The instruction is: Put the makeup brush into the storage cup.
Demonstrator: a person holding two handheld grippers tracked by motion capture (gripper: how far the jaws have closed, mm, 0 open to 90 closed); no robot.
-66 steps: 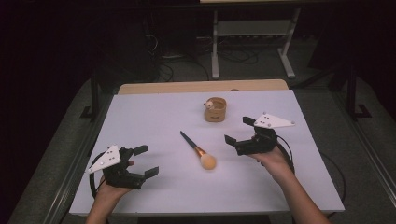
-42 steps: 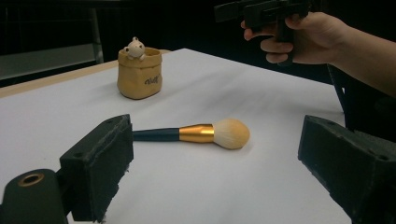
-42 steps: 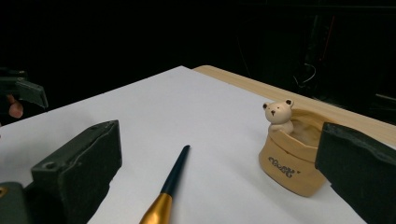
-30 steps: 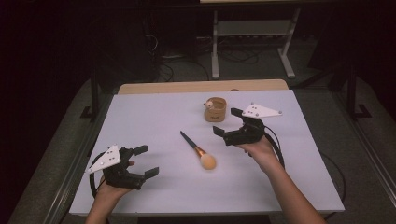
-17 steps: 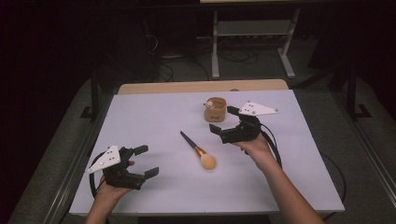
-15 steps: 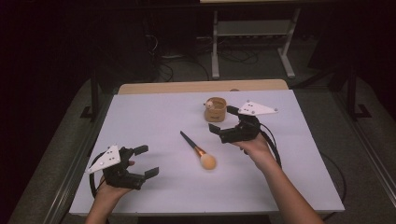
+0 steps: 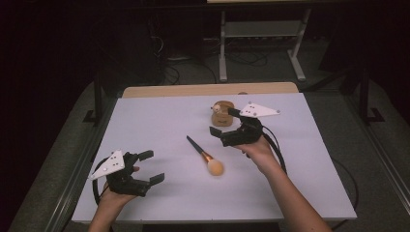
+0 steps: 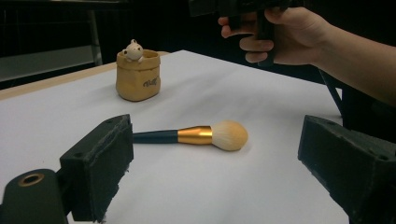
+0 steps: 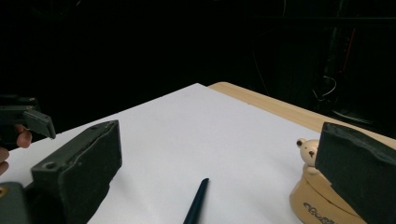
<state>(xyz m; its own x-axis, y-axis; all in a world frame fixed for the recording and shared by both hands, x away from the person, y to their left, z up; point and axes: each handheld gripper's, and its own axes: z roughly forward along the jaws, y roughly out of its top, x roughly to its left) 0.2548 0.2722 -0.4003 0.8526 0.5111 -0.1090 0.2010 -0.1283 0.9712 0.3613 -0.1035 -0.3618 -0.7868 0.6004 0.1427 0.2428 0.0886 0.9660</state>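
Observation:
A makeup brush (image 7: pixel 204 155) with a dark handle, gold ferrule and pale bristles lies mid-table; I see it also in the left gripper view (image 8: pixel 189 136), and its handle tip in the right gripper view (image 9: pixel 197 201). A small tan pot (image 7: pixel 222 114) with a bear figure stands behind it (image 8: pixel 137 74) (image 9: pixel 322 198). My right gripper (image 7: pixel 225 123) hovers open just right of the brush handle, beside the pot. My left gripper (image 7: pixel 151 167) rests open at the front left, nothing between its fingers.
The white table sheet (image 7: pixel 159 121) has a wooden strip (image 7: pixel 208 90) along its far edge. A metal stand (image 7: pixel 261 34) and cables sit on the dark floor beyond.
My right gripper has moved left and away from me, from the right-middle of the table to beside the pot and brush handle. The left gripper has stayed put.

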